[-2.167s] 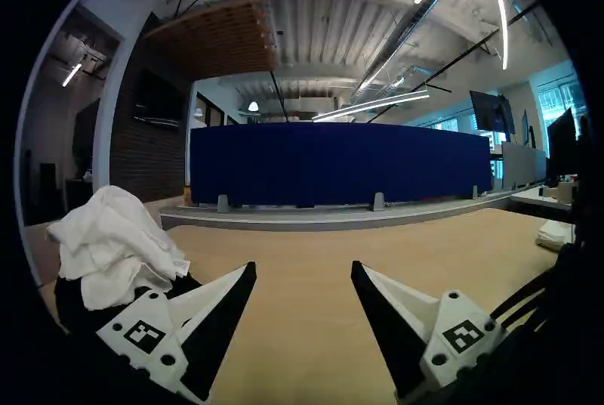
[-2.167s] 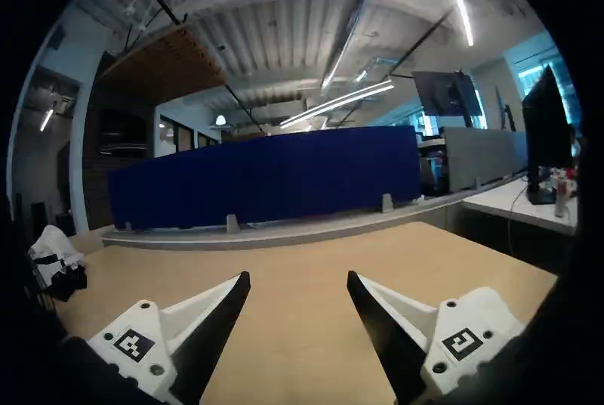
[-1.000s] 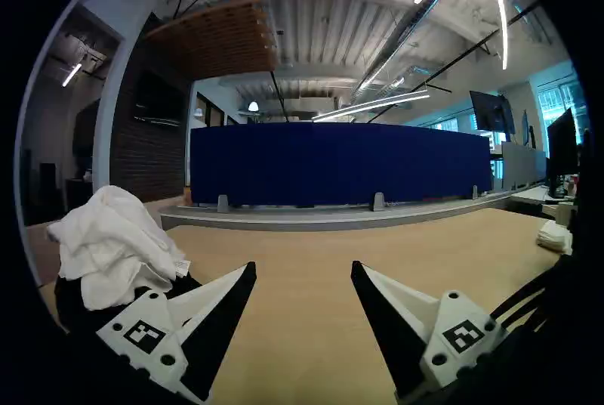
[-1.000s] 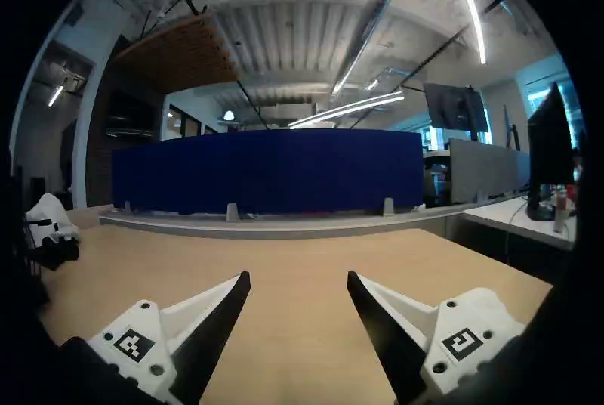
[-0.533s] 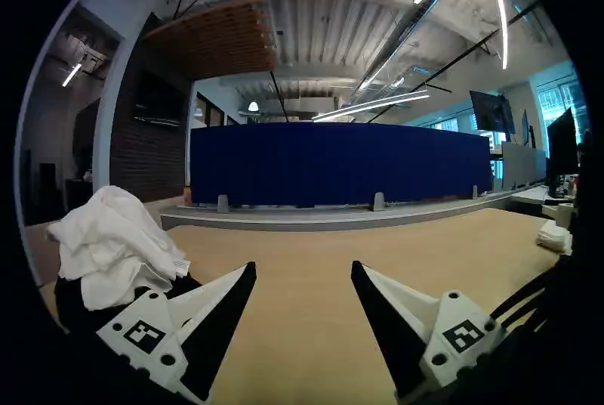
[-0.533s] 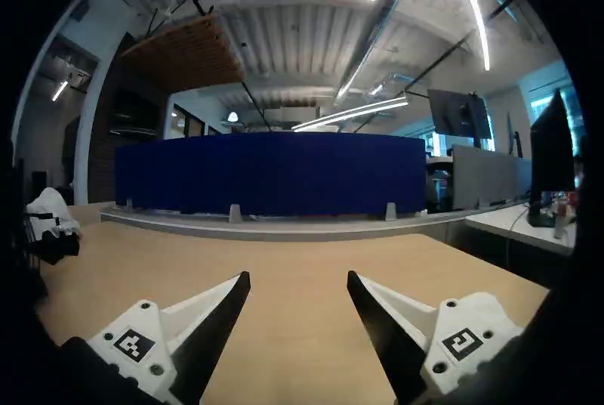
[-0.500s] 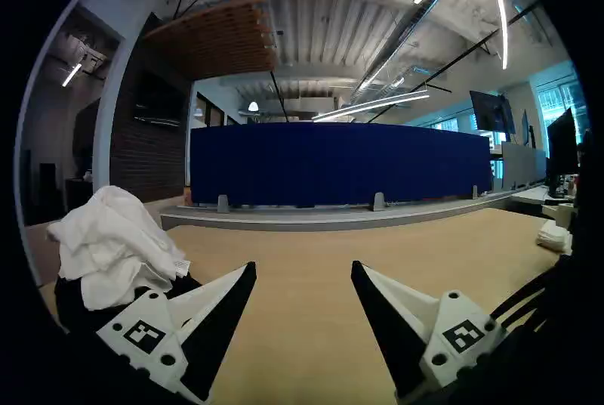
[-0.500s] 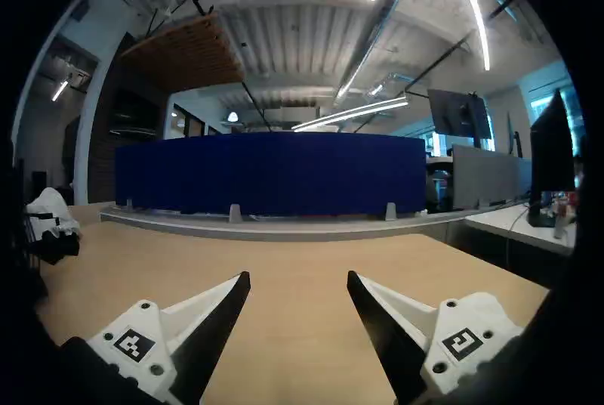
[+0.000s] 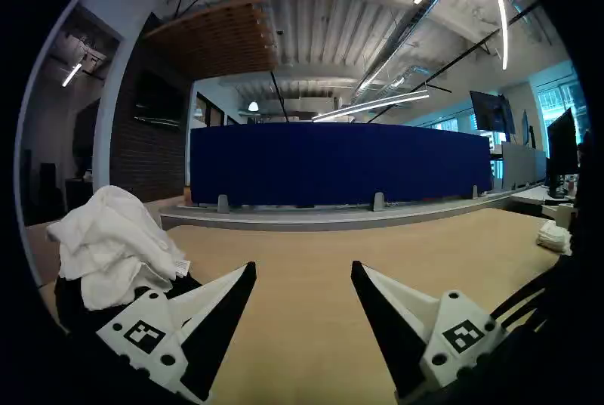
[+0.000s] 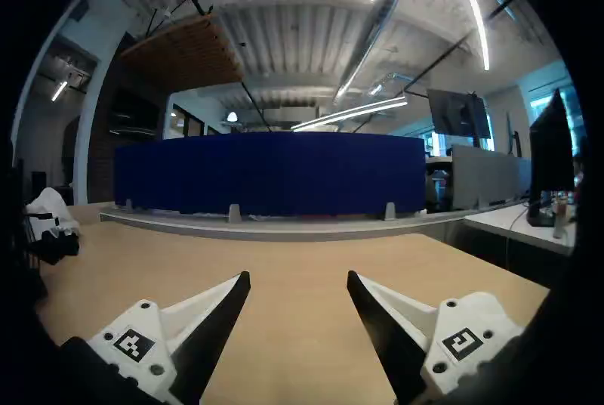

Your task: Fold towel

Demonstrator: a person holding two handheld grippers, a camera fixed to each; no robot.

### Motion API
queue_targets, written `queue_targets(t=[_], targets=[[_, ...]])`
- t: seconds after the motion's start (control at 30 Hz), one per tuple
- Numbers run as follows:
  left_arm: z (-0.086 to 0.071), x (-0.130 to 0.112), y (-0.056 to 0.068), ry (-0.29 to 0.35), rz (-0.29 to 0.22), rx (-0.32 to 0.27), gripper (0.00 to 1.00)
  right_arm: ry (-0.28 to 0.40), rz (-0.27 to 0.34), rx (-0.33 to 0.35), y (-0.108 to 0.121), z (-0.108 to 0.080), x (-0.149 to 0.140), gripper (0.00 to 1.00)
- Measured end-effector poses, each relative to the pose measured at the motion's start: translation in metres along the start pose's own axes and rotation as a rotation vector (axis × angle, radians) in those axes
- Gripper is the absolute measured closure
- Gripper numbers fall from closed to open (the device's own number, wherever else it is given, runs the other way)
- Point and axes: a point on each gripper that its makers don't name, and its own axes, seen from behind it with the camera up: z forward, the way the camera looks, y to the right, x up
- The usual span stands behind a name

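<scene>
A heap of crumpled white towels [image 9: 113, 250] lies in a black basket [image 9: 75, 303] at the left of the left gripper view, just beyond my left finger. My left gripper [image 9: 302, 284] stands open low over the wooden table [image 9: 317, 254], nothing between its fingers. A folded white towel [image 9: 555, 235] rests at the table's far right edge. In the right gripper view, my right gripper [image 10: 297, 288] is open over the bare table [image 10: 302, 261]. The towel heap [image 10: 49, 205] and basket [image 10: 53, 246] sit far to the left.
A long blue divider [image 9: 332, 163] on a grey rail closes off the table's far side; it also shows as the blue divider [image 10: 264, 173]. Desks with monitors [image 10: 547, 148] stand to the right, past the table's edge.
The right gripper's view has swung slightly, bringing the divider level and more central. The left gripper has not moved. Both stay open.
</scene>
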Motion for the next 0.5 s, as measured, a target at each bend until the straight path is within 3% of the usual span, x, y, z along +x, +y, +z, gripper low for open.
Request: queue_targets(t=[0.5], targets=[[-0.0023,-0.0001,0.0006,0.000,0.000,0.000,0.06,0.000,-0.001,0.000,0.0002,-0.0003,-0.0012,0.00]])
